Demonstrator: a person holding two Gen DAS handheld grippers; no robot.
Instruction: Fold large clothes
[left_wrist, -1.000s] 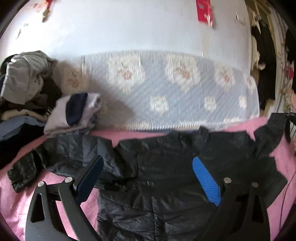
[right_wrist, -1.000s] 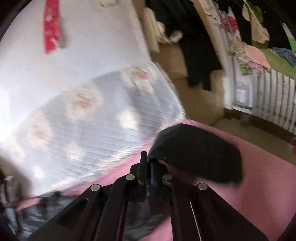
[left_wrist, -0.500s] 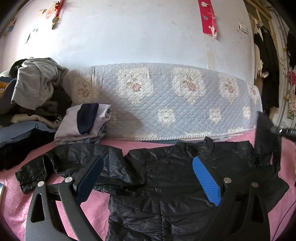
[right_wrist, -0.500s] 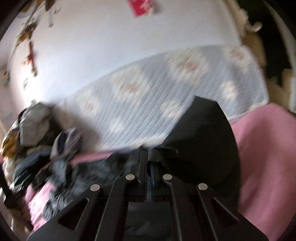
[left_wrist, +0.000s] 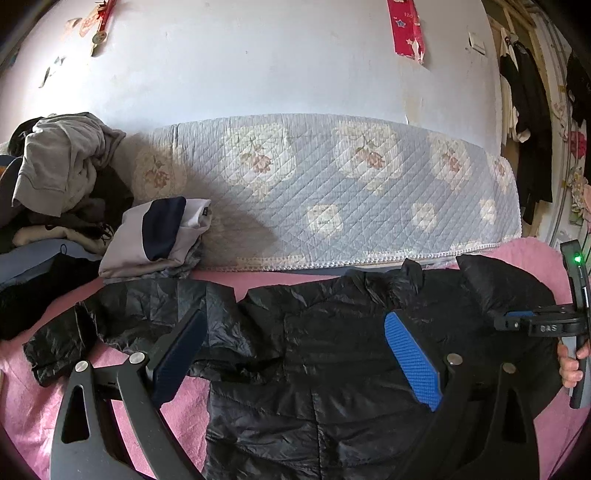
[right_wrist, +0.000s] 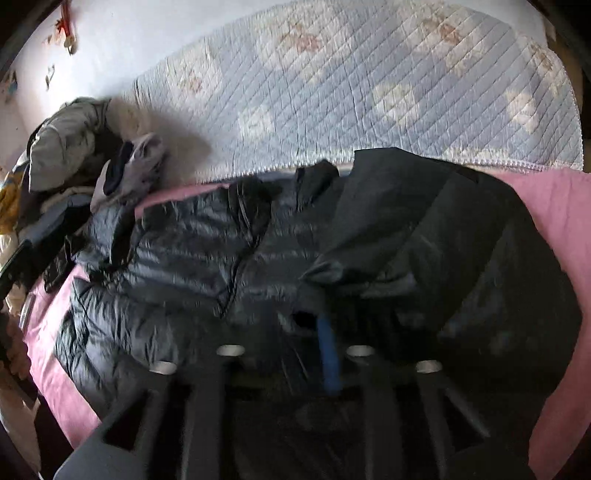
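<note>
A black puffer jacket (left_wrist: 314, 350) lies spread on the pink bed cover (left_wrist: 29, 398), its left sleeve (left_wrist: 110, 314) stretched out sideways. My left gripper (left_wrist: 295, 321) hovers open over the jacket's chest, nothing between its blue pads (left_wrist: 413, 358). The jacket's right sleeve (right_wrist: 406, 221) lies folded across the body. My right gripper (right_wrist: 288, 325) is low over that sleeve's end, its jaws opening and blurred; one blue pad (right_wrist: 328, 354) shows, and no cloth is pinched between the pads. In the left wrist view the right gripper (left_wrist: 517, 321) shows at the right edge, held by a hand (left_wrist: 570, 365).
A quilted floral mattress (left_wrist: 332, 192) leans against the white wall behind the bed. A folded white and navy garment (left_wrist: 155, 236) and a heap of clothes (left_wrist: 55, 177) sit at the back left. Dark clothes hang at the far right (left_wrist: 528, 110).
My right gripper swung left and down with the right sleeve, laid it over the jacket body, and its shut jaws have come apart. The left gripper has stayed put.
</note>
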